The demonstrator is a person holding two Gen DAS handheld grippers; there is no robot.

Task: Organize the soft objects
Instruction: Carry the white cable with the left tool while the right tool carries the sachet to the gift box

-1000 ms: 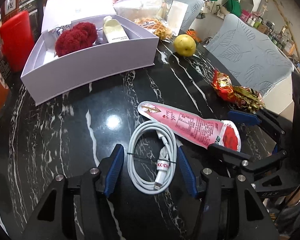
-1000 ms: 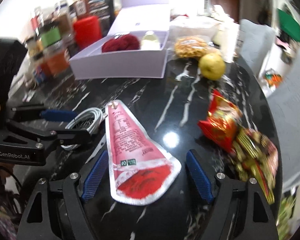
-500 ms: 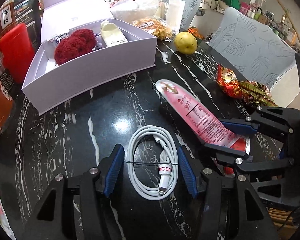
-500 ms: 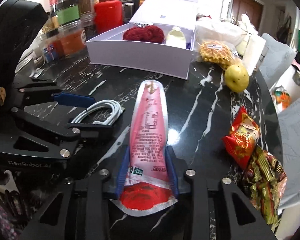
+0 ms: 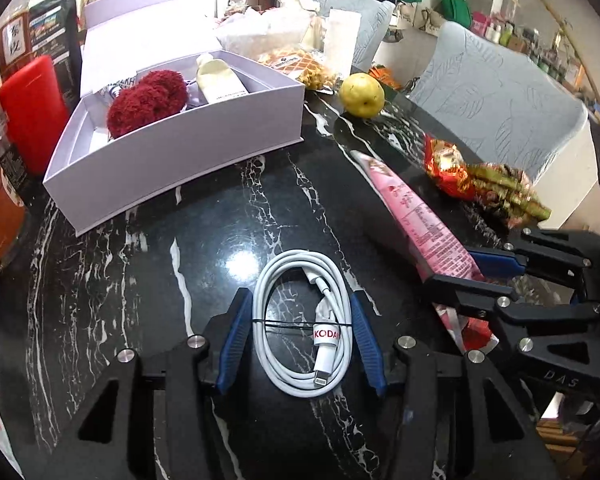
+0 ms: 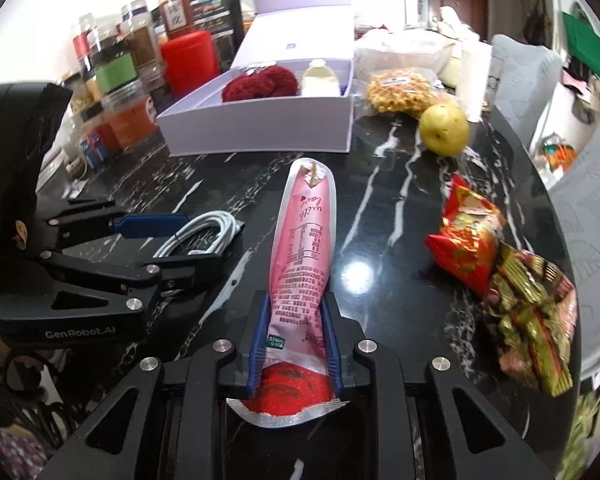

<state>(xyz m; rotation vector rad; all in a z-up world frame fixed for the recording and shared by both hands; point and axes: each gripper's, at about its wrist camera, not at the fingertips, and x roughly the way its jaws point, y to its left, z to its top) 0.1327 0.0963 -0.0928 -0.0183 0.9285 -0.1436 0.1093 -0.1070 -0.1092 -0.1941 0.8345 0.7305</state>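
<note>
My right gripper (image 6: 295, 312) is shut on the wide end of a long pink pouch (image 6: 305, 240), whose tip points toward the lilac box (image 6: 260, 130); the pouch (image 5: 416, 216) also shows in the left wrist view. My left gripper (image 5: 300, 308) has its blue pads close on both sides of a coiled white cable (image 5: 304, 320) on the black marble table (image 5: 148, 280); it also shows in the right wrist view (image 6: 204, 232). The open box (image 5: 172, 160) holds a red fluffy thing (image 5: 146, 100) and a cream tube (image 5: 220, 80).
A yellow pear (image 5: 361, 94) and a waffle pack (image 6: 400, 92) lie right of the box. Red and gold snack packets (image 6: 500, 260) lie near the table's right edge. Jars (image 6: 116, 76) and a red canister (image 5: 32, 108) stand left of the box. Grey chairs (image 5: 496, 100) stand beyond the table.
My right gripper closed on the pink pouch and turned it to point at the box. My left gripper narrowed around the white cable.
</note>
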